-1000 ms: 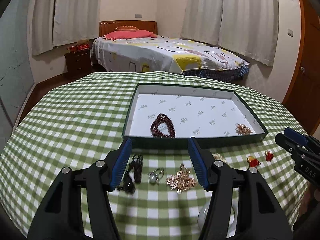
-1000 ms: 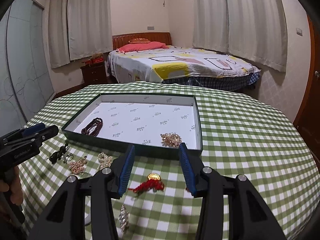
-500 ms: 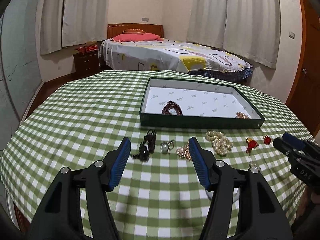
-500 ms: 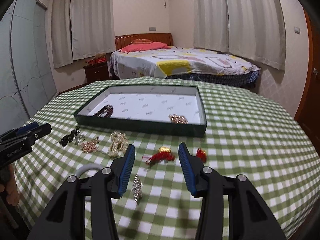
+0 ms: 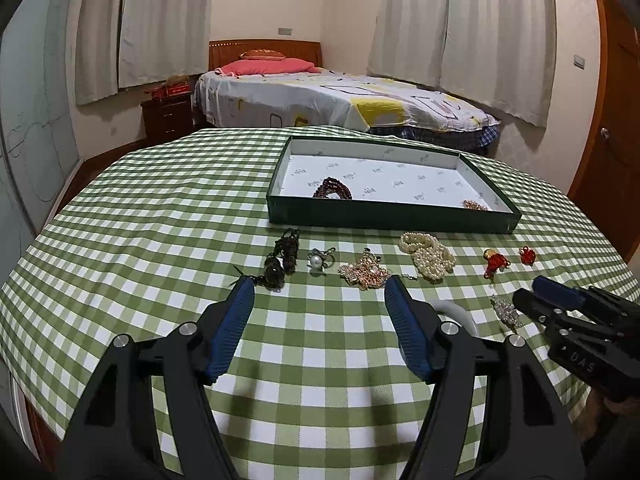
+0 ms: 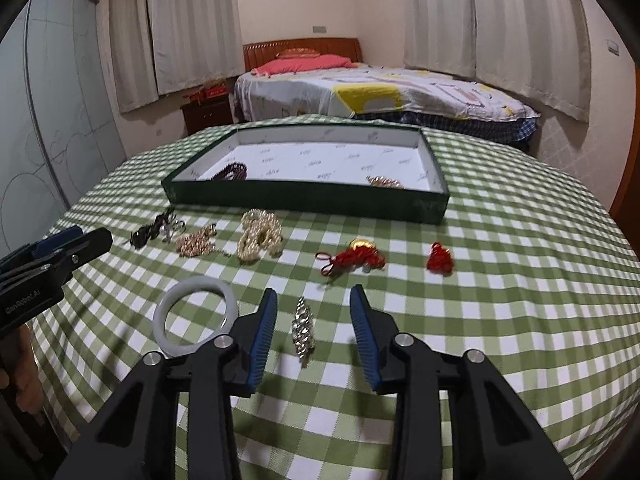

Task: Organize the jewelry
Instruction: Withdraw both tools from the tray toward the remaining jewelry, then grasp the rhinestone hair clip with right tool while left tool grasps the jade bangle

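Both claws — left claw (image 5: pixel 319 285), right claw (image 6: pixel 311 296) — drawn back from tray (image 5: pixel 384 214), still spread

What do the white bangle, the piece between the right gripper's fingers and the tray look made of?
White bangle: seemingly jade or glass, a smooth, milky, slightly translucent ring. Sparkly brooch, between the open fingers of the right gripper: probably rhinestones on silver-toned metal, glinting in many small points. Tray: looks like cardboard, matte dark green outside with a white printed paper lining.
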`<control>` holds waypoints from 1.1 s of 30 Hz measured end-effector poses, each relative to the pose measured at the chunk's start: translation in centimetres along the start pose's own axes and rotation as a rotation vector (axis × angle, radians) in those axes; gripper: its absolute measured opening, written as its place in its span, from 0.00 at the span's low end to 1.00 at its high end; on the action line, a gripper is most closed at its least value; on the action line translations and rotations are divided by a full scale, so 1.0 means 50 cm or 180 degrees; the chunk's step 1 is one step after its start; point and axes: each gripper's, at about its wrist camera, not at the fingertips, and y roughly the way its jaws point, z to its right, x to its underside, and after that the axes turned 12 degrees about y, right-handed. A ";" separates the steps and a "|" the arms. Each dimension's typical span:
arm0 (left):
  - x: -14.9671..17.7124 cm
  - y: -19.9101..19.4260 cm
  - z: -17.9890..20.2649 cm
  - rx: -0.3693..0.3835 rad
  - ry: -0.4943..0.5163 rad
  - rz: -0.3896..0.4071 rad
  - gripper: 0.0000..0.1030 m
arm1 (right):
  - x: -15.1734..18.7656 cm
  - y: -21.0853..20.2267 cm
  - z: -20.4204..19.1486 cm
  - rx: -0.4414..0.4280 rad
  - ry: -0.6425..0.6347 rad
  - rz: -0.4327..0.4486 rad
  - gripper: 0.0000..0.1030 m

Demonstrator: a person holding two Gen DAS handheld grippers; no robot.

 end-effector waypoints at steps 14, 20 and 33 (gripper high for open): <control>0.011 0.017 0.029 0.0125 0.0010 -0.0087 0.68 | 0.017 0.033 -0.002 -0.0020 -0.0024 -0.0307 0.12; 0.010 0.023 0.052 0.0225 0.0035 -0.0119 0.72 | 0.011 0.014 0.009 -0.0007 -0.0002 -0.0208 0.12; 0.007 0.054 0.154 0.0451 0.0259 -0.0241 0.72 | -0.006 -0.022 0.092 0.0129 0.0225 -0.0017 0.12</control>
